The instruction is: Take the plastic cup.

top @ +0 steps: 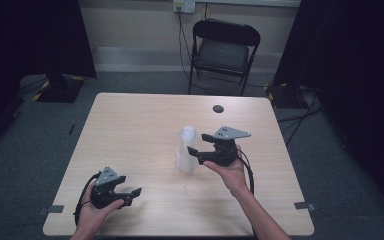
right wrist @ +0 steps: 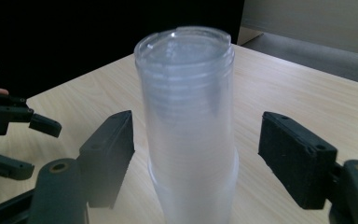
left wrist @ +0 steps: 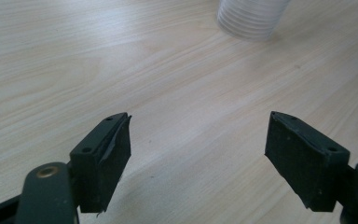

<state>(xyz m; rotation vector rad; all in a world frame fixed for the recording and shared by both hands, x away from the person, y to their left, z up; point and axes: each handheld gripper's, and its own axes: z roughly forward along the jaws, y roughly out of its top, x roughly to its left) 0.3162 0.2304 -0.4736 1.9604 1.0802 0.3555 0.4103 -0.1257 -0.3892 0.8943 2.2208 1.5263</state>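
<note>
A ribbed, translucent stack of plastic cups (right wrist: 189, 126) is standing upright on the pale woodgrain table (top: 130, 130), being flanked untouched by the spread right gripper (right wrist: 196, 154); the left gripper (left wrist: 198, 158) is being held spread apart.

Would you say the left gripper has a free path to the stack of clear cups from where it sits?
Probably yes: bare table lies between the open left gripper and the stack of clear cups, though the right gripper flanks the stack's far side.
</note>
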